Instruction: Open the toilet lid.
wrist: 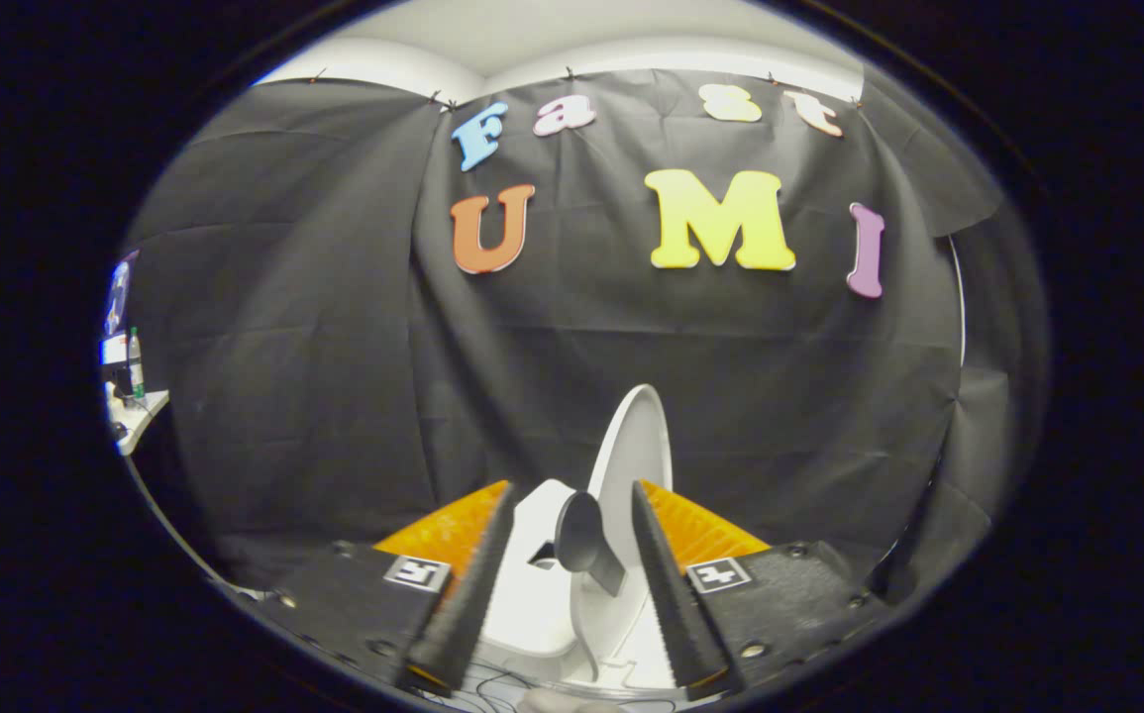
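Note:
A small white toilet [532, 584] sits low between and just beyond my fingers. Its white lid [636, 446] stands raised, nearly upright and seen almost edge-on, rising past the fingertips on the side of the right finger. A dark cone-shaped knob [583, 540] sticks out of the lid's face toward the left finger. My gripper [572, 487] is open, one finger on either side of the lid and knob, and neither pad touches them.
The black cloth wall [334, 396] hangs close behind the toilet. Far off to the left a white desk corner [141, 411] carries a green-capped bottle [136, 361]. Thin cables [497, 683] lie on the floor under the fingers.

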`<move>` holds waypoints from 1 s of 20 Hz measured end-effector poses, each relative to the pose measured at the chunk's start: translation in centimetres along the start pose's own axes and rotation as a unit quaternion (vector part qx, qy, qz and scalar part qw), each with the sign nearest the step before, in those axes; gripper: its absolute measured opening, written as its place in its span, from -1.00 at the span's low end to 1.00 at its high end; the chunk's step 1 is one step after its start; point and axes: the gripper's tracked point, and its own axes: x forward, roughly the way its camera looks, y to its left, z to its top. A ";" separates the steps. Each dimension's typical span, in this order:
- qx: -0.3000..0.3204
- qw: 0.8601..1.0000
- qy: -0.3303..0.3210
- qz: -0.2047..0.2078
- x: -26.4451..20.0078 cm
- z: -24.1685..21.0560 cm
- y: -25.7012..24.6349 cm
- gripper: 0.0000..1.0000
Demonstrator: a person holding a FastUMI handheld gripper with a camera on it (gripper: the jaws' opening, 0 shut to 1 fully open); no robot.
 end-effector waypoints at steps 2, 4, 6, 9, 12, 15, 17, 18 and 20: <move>0.003 0.999 -0.033 -0.002 -1.1 1.5 -0.8 0.75; 0.012 0.998 -0.056 -0.005 -2.6 2.3 -2.1 0.87; 0.027 0.997 -0.071 -0.017 -4.5 2.2 -4.4 1.00; 0.050 0.995 -0.073 -0.049 -7.1 0.6 -9.2 1.00; 0.068 0.992 -0.067 -0.084 -9.8 -1.8 -14.0 1.00; 0.064 0.988 -0.054 -0.130 -12.4 -5.1 -18.9 1.00; 0.054 0.986 -0.043 -0.154 -13.7 -7.9 -21.4 1.00; 0.050 0.984 -0.039 -0.165 -14.6 -9.2 -22.7 1.00; 0.055 0.982 -0.036 -0.178 -15.8 -11.2 -24.3 0.99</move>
